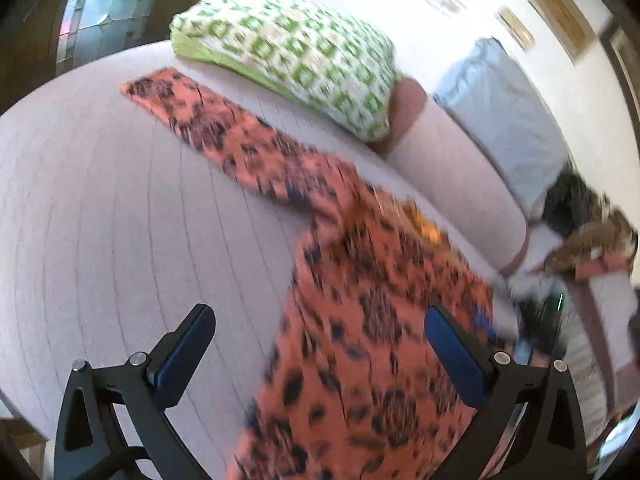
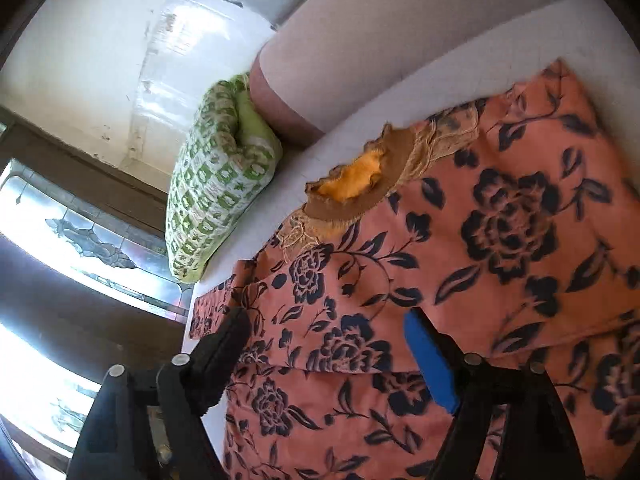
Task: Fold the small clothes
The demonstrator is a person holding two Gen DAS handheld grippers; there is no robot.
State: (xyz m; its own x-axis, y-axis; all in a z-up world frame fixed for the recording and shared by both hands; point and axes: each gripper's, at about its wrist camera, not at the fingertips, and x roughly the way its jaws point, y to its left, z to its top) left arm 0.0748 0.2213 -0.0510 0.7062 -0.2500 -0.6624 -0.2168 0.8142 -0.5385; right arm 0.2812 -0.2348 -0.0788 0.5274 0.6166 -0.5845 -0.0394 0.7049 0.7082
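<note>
Two cameras looking down at the bed

The left wrist camera looks down along its jaws, from a bit above the bed [image 1: 100, 220]. The right wrist camera sits closer and is tipped sideways. Both see the orange flowered dress [image 1: 360, 340] [image 2: 460, 260], the green pillow [image 1: 288, 52] [image 2: 216, 184] and the long pink cushion [image 1: 452, 172] [image 2: 360, 48]
</note>
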